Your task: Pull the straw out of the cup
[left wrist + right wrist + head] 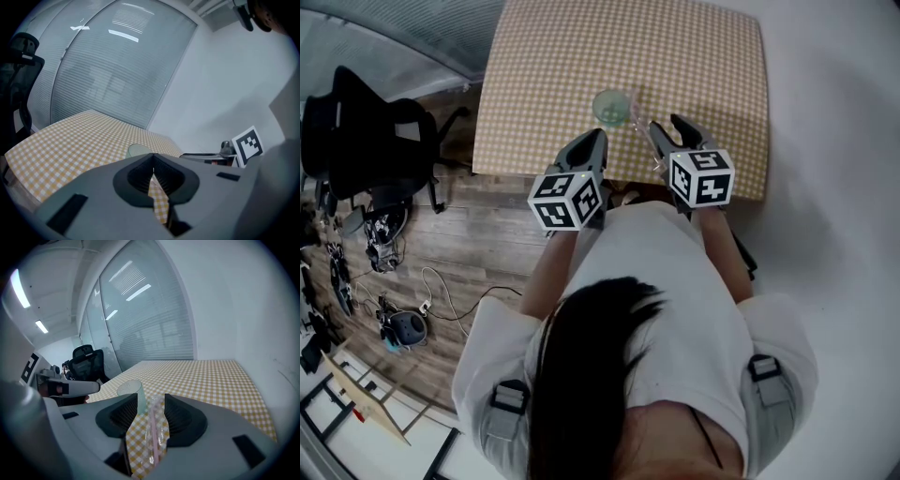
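Observation:
A clear greenish cup [611,107] stands upright near the front edge of the checked table [544,84]. No straw shows inside the cup [129,391]. A pink straw in a clear wrapper [153,432] lies on the cloth just right of the cup, seen through the gap of my right gripper [151,401]. That gripper [670,125] is open and hovers over the straw [633,112]; I see no contact. My left gripper [592,141] hangs at the table edge, left of and nearer than the cup [138,150]. In its own view the left gripper [153,161] is shut, empty.
The yellow checked cloth [206,376] stretches far and right of the cup. A black office chair [366,131] and cables [403,319] sit on the wooden floor to the left. A white wall [834,141] runs along the table's right side.

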